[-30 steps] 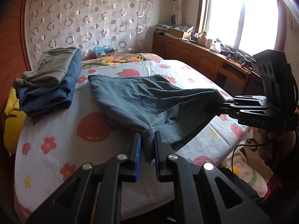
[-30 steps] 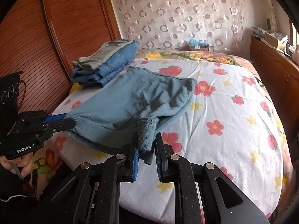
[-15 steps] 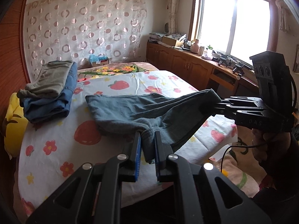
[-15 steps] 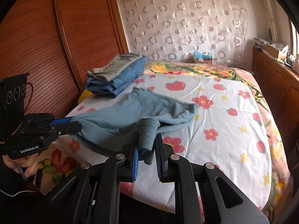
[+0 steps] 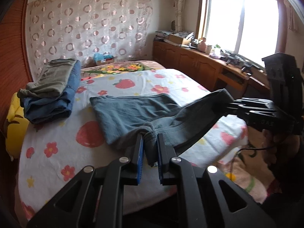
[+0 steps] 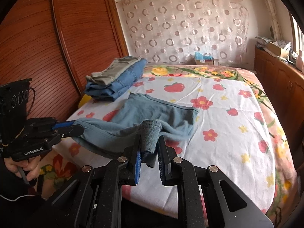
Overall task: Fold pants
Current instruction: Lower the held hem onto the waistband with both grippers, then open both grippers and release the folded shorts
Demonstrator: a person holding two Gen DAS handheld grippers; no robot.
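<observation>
On the bed's far left, by the wooden wardrobe doors [image 6: 57, 43], sits a stack of folded clothes [image 5: 51, 93]: an olive-grey pair on top of blue jeans, with a yellow cushion [image 5: 14, 125] just beyond at the mattress edge. Against the ring-patterned curtain [image 5: 85, 28] at the head of the bed stands a small cardboard box [image 5: 105, 61] holding something bright blue; what it is cannot be told.

Your task piece, the grey-blue pants [image 5: 133, 114], lies near the middle of the fruit-and-flower sheet [image 5: 57, 142]. Its far part rests flat on the bed [image 6: 237, 133], while the near edge is lifted clear and stretched between your two tools. The long axis runs from that flat far end toward you, and the raised edge spans left to right.

Your left gripper [image 5: 150, 146] has its jaws clamped on a bunched corner of the fabric. Your right gripper [image 6: 150, 146] has its jaws closed on a ribbed cuff, which stands up between the blue pads [image 6: 137, 163].

Along the right wall, a wooden cabinet [image 5: 190, 64] under the window [image 5: 241, 19] carries a cluttered row of small items and an open carton [image 5: 178, 39]; its contents are too small to make out.
</observation>
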